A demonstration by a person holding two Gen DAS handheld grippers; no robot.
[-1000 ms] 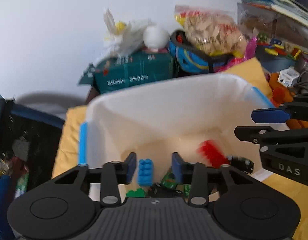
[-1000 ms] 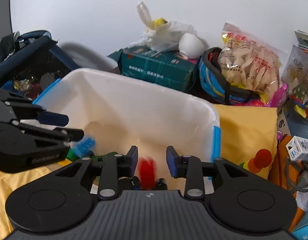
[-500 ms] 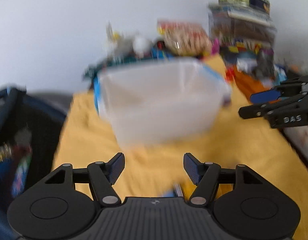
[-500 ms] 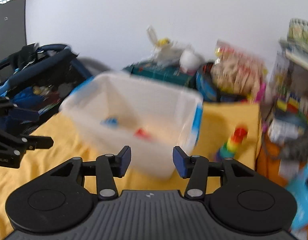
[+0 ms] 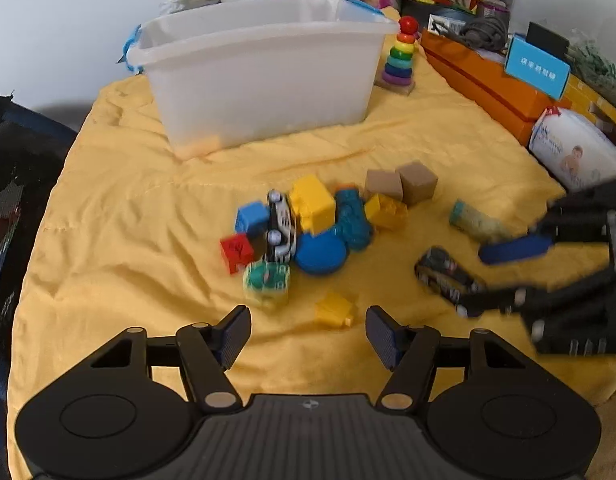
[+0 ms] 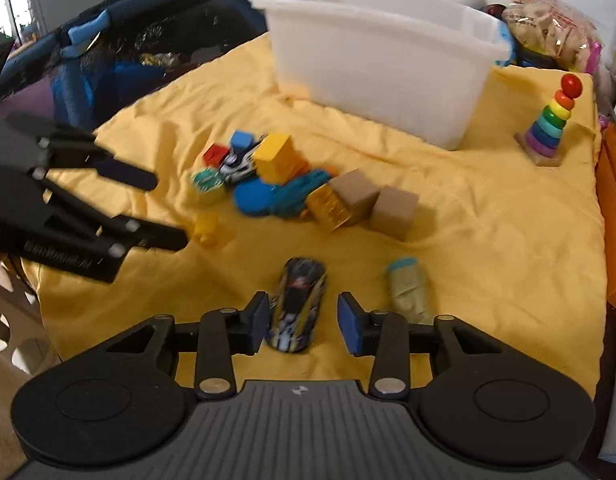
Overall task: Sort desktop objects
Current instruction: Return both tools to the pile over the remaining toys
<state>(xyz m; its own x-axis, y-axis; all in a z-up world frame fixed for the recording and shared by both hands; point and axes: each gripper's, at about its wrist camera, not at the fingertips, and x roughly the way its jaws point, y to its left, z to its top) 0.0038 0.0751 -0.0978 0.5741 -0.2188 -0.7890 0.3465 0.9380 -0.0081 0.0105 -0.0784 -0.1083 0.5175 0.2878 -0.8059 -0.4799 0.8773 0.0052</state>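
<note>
1. The left gripper (image 5: pixel 308 334), a second ago over the white bin (image 5: pixel 260 68), now hovers above the yellow cloth (image 5: pixel 128 216), jaws apart and closing, a small yellow block (image 5: pixel 335 309) just ahead.
2. The right gripper (image 6: pixel 303 320), also withdrawn from the bin, straddles a dark toy car (image 6: pixel 298 304), jaws closing, not yet gripping.

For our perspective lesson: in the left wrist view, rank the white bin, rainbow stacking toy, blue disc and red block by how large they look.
1. white bin
2. rainbow stacking toy, though farther away
3. blue disc
4. red block
Toy and disc look close.
</note>
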